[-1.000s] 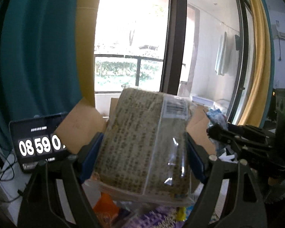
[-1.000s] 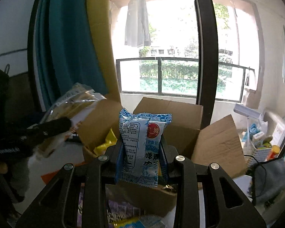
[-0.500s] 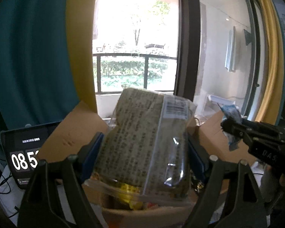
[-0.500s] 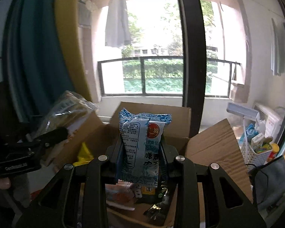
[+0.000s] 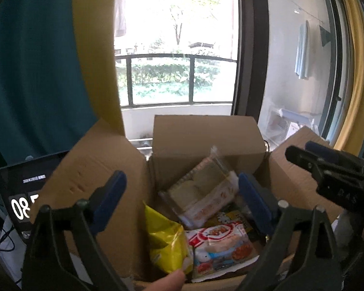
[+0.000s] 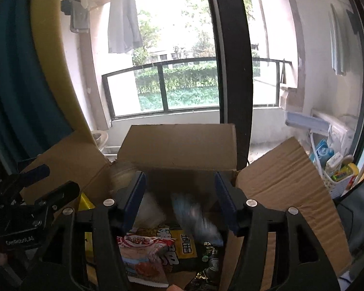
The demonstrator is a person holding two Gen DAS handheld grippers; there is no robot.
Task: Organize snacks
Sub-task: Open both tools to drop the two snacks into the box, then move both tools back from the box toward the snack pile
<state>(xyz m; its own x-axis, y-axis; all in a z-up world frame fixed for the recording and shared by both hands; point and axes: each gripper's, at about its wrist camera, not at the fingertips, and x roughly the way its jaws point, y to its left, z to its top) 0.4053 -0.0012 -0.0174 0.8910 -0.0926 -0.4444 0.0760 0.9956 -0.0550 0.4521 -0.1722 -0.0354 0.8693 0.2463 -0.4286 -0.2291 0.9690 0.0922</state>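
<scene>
My left gripper (image 5: 182, 194) hangs over the open cardboard box (image 5: 206, 140), its jaws opening with no pad on anything. Below it, the clear bag of brown snack (image 5: 201, 194) leans tilted against the box's back wall, beside a yellow bag (image 5: 167, 245) and a red-and-white pack (image 5: 220, 247). My right gripper (image 6: 180, 201) is over the same box (image 6: 182, 148), jaws opening. Between its fingers the blue pack (image 6: 194, 218) shows as a blur, free of the pads, above a yellow-and-black pack (image 6: 182, 247). Each gripper shows in the other's view: right (image 5: 301, 148), left (image 6: 58, 179).
The box's flaps (image 6: 279, 181) stand up on all sides. A tablet with a timer (image 5: 19, 198) sits left of the box. A white basket (image 6: 335, 167) of small items stands at the right. A fingertip (image 5: 169, 278) shows at the lower edge. Window and curtains lie behind.
Both grippers came forward over the box and opened. The clear bag left the left jaws and now lies in the box. The blue pack has slipped out of the right jaws.
</scene>
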